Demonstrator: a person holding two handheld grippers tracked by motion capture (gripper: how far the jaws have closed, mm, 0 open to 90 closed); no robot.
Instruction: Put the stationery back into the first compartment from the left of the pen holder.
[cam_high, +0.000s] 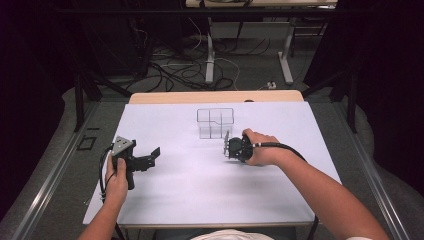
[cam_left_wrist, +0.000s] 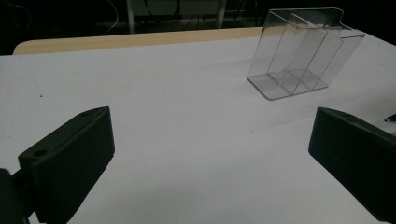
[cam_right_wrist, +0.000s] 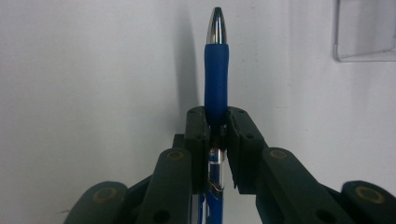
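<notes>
In the high view, the right gripper (cam_high: 228, 146) sits just right of centre on the white bench (cam_high: 200, 195), directly below the clear organizer (cam_high: 215, 123) at upper centre, while the left gripper (cam_high: 150, 159) rests at left of the frame, well apart from the organizer, its fingers spread with nothing between them. The organizer's compartments look empty here. In the left gripper view, the two black fingers (cam_left_wrist: 70, 163) stand wide at the lower corners over bare bench, and the organizer (cam_left_wrist: 303, 56) at upper right shows its dividers and no contents; it appears tilted or lying on a side, though I cannot tell for sure. In the right gripper view, the fingers (cam_right_wrist: 198, 140) are closed on a blue pen (cam_right_wrist: 216, 74) at centre, clamping it just below the rubber grip, its silver tip pointing to the top of the frame; a corner of the organizer (cam_right_wrist: 364, 32) shows at upper right. The hold is narrow and off the pen's middle, so the pen could pivot or slip when swung toward a compartment, and its tip could catch a thin divider wall and push the light organizer across the bench.
</notes>
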